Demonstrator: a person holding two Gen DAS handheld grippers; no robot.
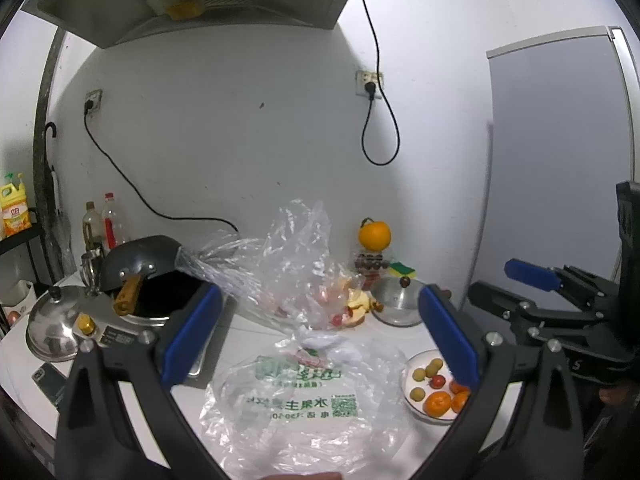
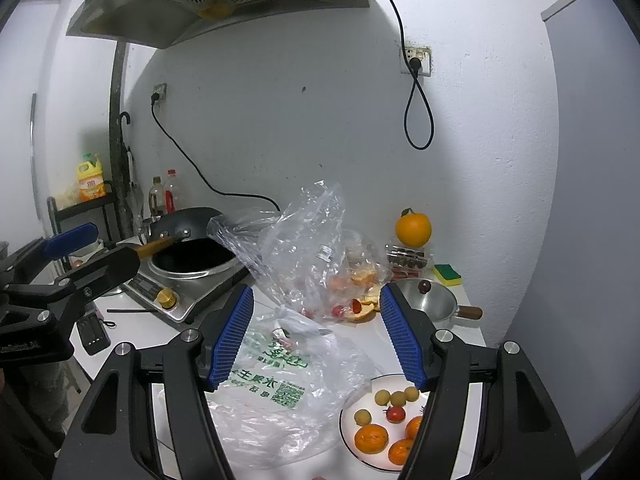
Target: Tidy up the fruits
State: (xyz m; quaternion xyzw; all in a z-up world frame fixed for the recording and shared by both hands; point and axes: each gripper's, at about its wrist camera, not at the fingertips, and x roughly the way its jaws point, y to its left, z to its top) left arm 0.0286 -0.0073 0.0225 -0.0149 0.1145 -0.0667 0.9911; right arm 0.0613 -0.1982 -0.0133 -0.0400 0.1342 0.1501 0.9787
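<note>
A white plate (image 2: 352,446) at the counter's front right holds tangerines (image 2: 371,439), a red cherry tomato (image 2: 396,414) and small yellow-green fruits (image 2: 362,417); the plate also shows in the left wrist view (image 1: 410,404). A flat printed plastic bag (image 2: 280,392) lies left of it. A clear upright bag (image 2: 304,248) behind holds more fruit and peels. A big orange (image 2: 413,229) sits on a box at the back. My left gripper (image 1: 320,336) is open above the printed bag (image 1: 300,392). My right gripper (image 2: 316,336) is open above the bag and plate.
A black wok (image 2: 192,256) sits on an induction cooker (image 2: 188,292) at the left. A steel pot with lid (image 2: 428,300), a green sponge (image 2: 447,274), bottles (image 2: 164,196) and a steel lid (image 1: 54,328) stand around. The wall is close behind.
</note>
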